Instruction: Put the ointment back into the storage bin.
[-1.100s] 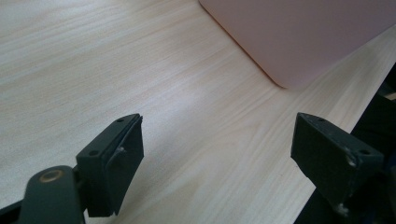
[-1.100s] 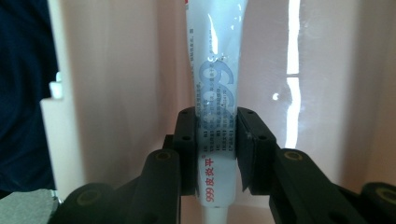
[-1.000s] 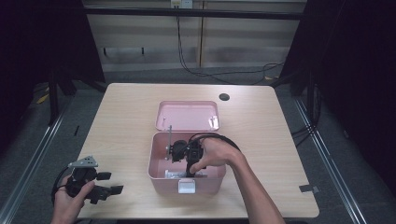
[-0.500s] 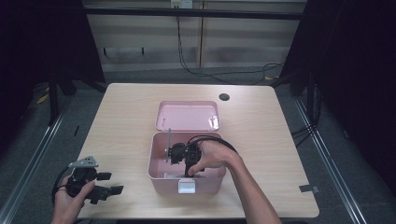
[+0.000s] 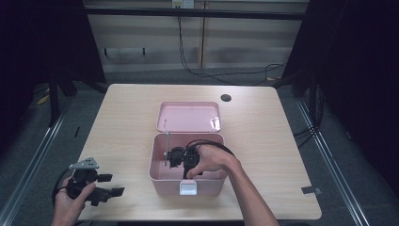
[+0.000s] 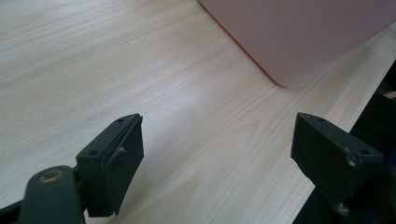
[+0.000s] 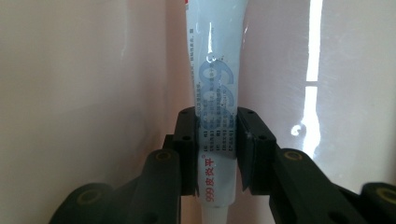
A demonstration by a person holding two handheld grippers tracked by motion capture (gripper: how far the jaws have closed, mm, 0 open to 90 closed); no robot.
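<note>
- Pale wood grain is being shown across the table (image 5: 117,117), which is being occupied near its front middle by everything in play; a small dark round hole (image 5: 226,98) is being seen toward its far right.
- A pink box (image 5: 162,175) is being kept on the table with its lid (image 5: 188,116) laid open and flat behind it, and a white latch (image 5: 188,188) is being shown on its near wall; a corner of the same box (image 6: 303,42) is being caught at the top of the left gripper view.
- The right hand (image 5: 214,159) is being held over the box's opening, and the right gripper (image 5: 181,159) is being dipped down inside it.
- In the right gripper view, the right gripper (image 7: 217,140) is being pressed onto a light blue tube (image 7: 215,93), which is being pinched between the two jaws against the pink inside of the box, with blue "999" print and small red characters being displayed on it.
- The left gripper (image 5: 101,187) is being held in the left hand (image 5: 70,200) at the table's near left corner, well apart from the box.
- In the left gripper view, the left gripper (image 6: 217,149) is being held with its jaws spread wide over bare wood, nothing being gripped between them.
</note>
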